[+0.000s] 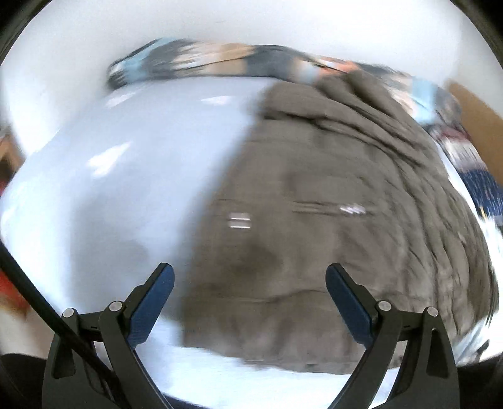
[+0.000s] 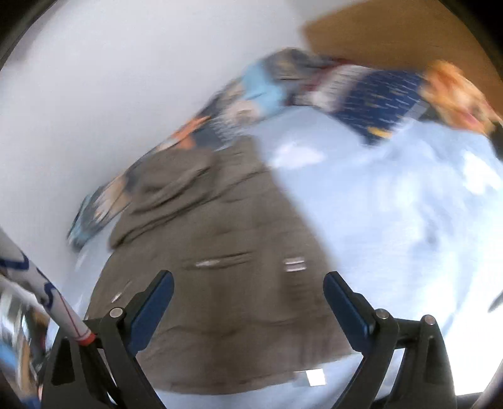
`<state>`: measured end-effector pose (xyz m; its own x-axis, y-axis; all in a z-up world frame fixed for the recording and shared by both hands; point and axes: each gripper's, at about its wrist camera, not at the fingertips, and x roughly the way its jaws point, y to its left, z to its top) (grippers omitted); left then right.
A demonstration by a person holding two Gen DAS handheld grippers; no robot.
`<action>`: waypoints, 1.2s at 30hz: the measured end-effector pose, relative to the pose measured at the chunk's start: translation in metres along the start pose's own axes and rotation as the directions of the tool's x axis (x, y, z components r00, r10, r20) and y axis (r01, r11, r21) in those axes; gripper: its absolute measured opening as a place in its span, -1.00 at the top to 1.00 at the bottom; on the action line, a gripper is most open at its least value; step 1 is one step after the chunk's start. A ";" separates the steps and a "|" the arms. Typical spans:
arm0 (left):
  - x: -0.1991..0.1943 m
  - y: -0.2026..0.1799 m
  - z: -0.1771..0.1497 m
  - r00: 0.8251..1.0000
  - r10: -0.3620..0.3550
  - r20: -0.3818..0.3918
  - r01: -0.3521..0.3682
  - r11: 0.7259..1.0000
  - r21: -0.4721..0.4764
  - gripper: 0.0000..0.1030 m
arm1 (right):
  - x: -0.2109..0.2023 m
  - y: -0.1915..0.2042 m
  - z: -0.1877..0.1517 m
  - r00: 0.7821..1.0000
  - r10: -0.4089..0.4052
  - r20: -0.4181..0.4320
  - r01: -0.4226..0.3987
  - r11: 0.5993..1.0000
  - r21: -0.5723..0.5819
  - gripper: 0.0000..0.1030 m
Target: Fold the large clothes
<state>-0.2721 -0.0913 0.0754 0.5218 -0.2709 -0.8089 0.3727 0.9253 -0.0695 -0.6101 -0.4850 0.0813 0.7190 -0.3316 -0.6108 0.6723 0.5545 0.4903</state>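
Observation:
A large grey-brown garment (image 1: 330,226) lies spread on a pale blue bed sheet (image 1: 125,188), with a zip pocket and a small white tag on it. Its far end is bunched into folds. My left gripper (image 1: 250,277) hovers open above the garment's near left part, nothing between its blue pads. In the right wrist view the same garment (image 2: 226,283) fills the lower middle, and my right gripper (image 2: 248,284) hangs open over its near edge. A small white label (image 2: 315,377) shows at that hem. Both views are motion-blurred.
A patterned blanket (image 2: 314,91) in blue, orange and white runs along the far side of the bed against a white wall (image 1: 251,22). A wooden panel (image 2: 408,31) stands at the far right. A white sleeve with blue marks (image 2: 37,283) is at the left.

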 end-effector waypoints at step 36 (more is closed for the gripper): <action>0.029 0.011 -0.029 0.982 -0.159 -0.098 0.144 0.979 -0.141 -0.41 | 0.073 -0.026 -0.066 0.943 0.176 -0.281 -0.090 0.951 0.294 0.23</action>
<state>-0.2756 -0.0814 0.0341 0.3785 -0.3874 -0.8407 0.3318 0.9046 -0.2675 -0.5861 -0.4734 -0.0170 0.7472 -0.0006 -0.6646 0.6269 0.3329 0.7044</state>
